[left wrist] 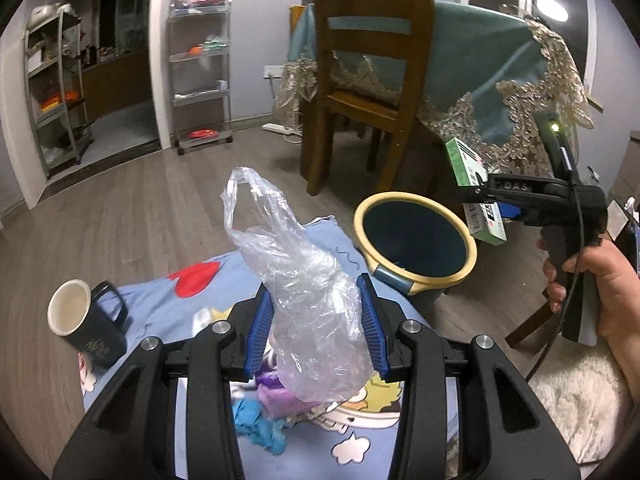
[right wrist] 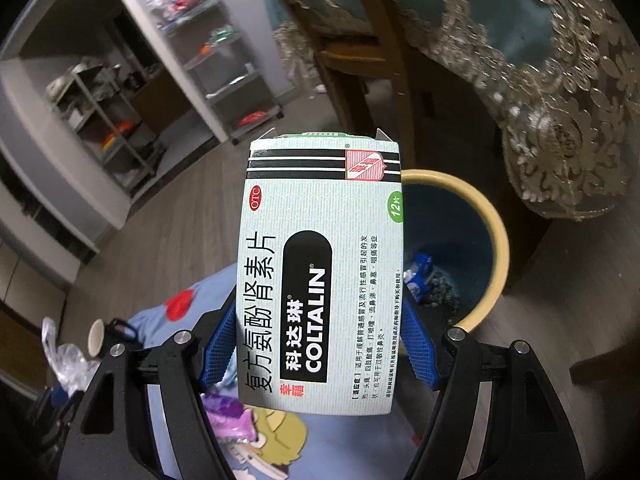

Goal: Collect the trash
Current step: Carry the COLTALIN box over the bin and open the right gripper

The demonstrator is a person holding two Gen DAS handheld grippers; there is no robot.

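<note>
Left black two-finger gripper with blue ribbed pads [left wrist: 316,320]: closed to a narrow gap on a crumpled clear plastic bag [left wrist: 304,280], pads pressing both sides, bag's looped handle standing up ahead of the fingertips and its bulk hanging below them. Right black gripper with blue meshed pads [right wrist: 318,344]: jaws fairly wide, clamped on the long edges of a pale green and white cardboard medicine box printed COLTALIN [right wrist: 320,276], box lying lengthwise along the fingers with its open end flaps farthest from the wrist. Just beyond and to the right of that box, partly hidden behind it: a round dark blue waste bin with a cream rim [right wrist: 494,240], some blue and white scraps visible at its bottom. From the left wrist view, the same bin [left wrist: 414,240] ahead and to the right of the bag, with the right gripper [left wrist: 478,192] holding the box [left wrist: 464,162] near the bin's far right edge, gripped by a person's hand [left wrist: 592,280]. Below both tools: a light blue cartoon-printed cloth [left wrist: 168,300] on the wood floor, carrying a black mug with a white interior [left wrist: 86,320] to the left, purple wrappers [right wrist: 230,416] and a blue crumpled scrap [left wrist: 256,428] under the left fingers. Farther ahead: a brown wooden chair [left wrist: 360,80] and a teal tablecloth with beige lace trim [left wrist: 500,80].
</note>
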